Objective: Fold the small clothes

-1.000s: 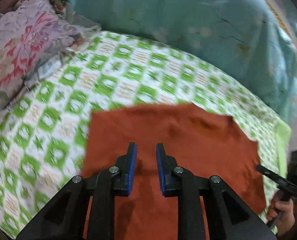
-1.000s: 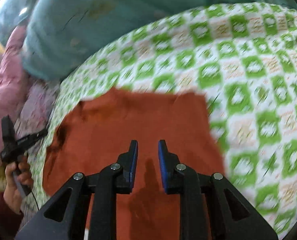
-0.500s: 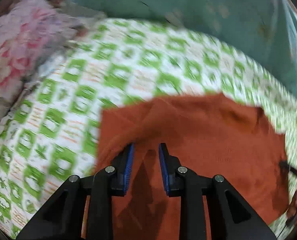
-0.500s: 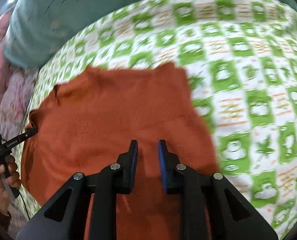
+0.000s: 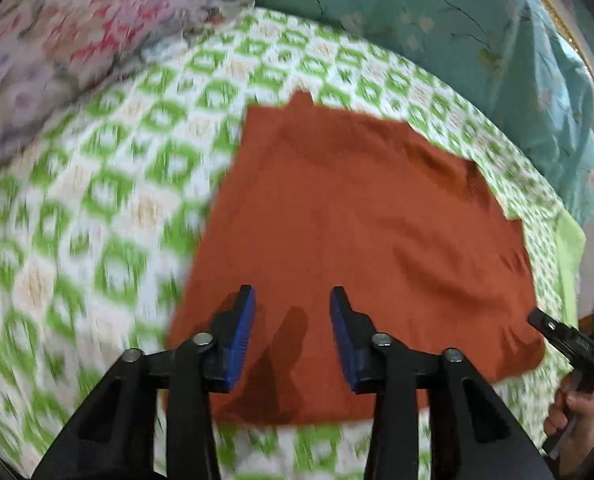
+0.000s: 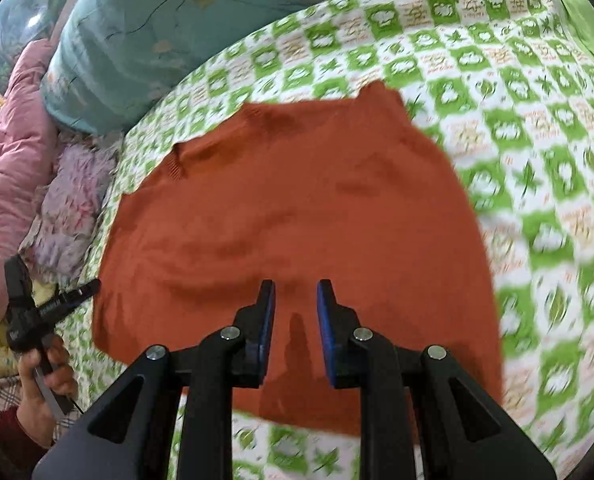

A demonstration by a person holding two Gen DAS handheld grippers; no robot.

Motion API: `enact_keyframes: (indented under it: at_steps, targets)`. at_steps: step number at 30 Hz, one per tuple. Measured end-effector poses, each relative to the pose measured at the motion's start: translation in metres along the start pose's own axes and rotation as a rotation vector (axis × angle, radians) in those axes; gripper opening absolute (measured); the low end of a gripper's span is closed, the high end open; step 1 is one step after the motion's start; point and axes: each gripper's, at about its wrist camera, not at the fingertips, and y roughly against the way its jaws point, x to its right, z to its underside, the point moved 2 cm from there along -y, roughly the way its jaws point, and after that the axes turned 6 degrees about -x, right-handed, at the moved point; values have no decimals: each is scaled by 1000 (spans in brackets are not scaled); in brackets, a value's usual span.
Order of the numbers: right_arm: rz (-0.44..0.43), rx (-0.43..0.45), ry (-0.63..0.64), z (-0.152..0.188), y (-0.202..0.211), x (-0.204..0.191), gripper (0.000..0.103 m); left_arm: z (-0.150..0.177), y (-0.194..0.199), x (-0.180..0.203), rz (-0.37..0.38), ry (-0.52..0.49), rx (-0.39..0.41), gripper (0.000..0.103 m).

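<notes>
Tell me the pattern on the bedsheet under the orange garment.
The bedsheet has a green-and-white checked print with leaf and flower motifs, clearest in the right wrist view.

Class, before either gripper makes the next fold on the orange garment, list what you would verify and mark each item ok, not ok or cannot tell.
1. Left gripper open and empty: ok.
2. Right gripper open and empty: ok.
3. Orange garment lies spread on the green-checked bedspread: ok.
4. Garment free of wrinkles: not ok, shallow ripples show.
5. Near hem visible in front of both grippers: ok.
6. Layers underneath aligned: cannot tell.
</notes>
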Motion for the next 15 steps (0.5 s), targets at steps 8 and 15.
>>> enact_keyframes:
  at_steps: [8, 15]
  targets:
    - [-32, -31, 26, 26, 0, -25, 33, 63, 6, -4, 104, 82, -76, 56]
    - [-40, -76, 82, 41, 2, -43, 33, 85, 1, -32, 175, 256, -65, 69]
